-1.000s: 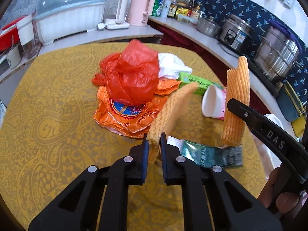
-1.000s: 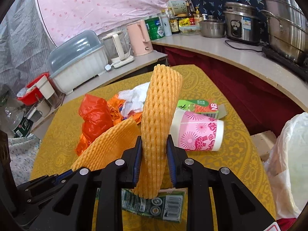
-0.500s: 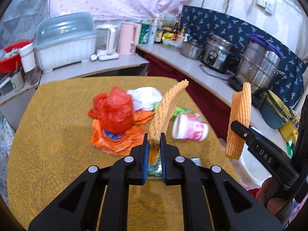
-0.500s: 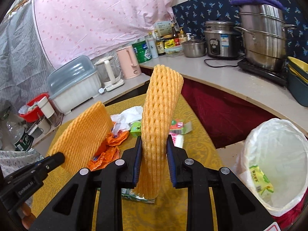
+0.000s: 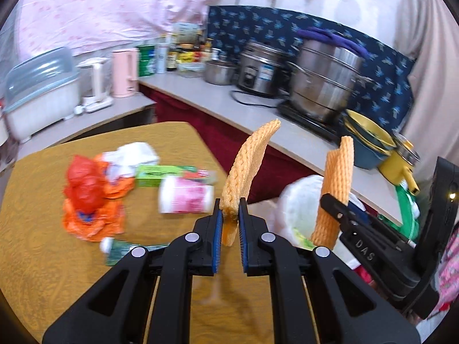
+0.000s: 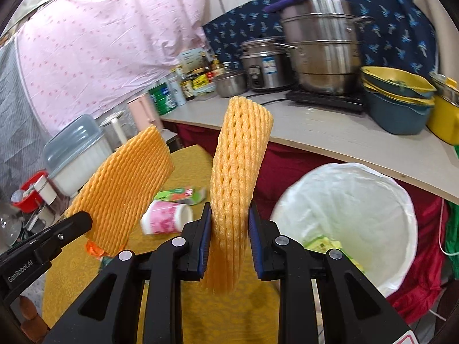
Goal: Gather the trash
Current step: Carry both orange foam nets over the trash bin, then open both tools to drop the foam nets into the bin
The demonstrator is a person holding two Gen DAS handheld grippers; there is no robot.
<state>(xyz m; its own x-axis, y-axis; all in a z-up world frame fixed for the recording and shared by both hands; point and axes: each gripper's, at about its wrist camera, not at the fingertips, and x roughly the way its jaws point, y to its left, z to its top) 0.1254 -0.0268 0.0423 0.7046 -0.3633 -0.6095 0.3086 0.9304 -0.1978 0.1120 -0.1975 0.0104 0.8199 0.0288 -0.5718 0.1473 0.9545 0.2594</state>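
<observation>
My left gripper (image 5: 228, 218) is shut on a flat orange foam net (image 5: 246, 166), held up above the right edge of the yellow table (image 5: 43, 258). My right gripper (image 6: 228, 229) is shut on a rolled orange foam net (image 6: 238, 177), which stands upright beside a white-lined trash bin (image 6: 358, 200). The right gripper and its net (image 5: 335, 189) also show at the right of the left wrist view, in front of the bin (image 5: 298, 200). Left on the table are a pink paper cup (image 5: 186, 195), a green carton (image 5: 160, 172), a red plastic bag (image 5: 86, 183) on an orange wrapper, white tissue (image 5: 134, 152) and a green sachet (image 5: 126, 249).
A counter (image 6: 330, 137) with steel pots, a rice cooker, stacked bowls, bottles and kettles runs behind the table and bin. A dark red curtain hangs under it. A white dish box with a grey lid (image 5: 40, 91) sits at the back left.
Both grippers rose and swung right with their foam nets, from over the trash pile toward the table's edge. The white-lined bin came into view under the right gripper.
</observation>
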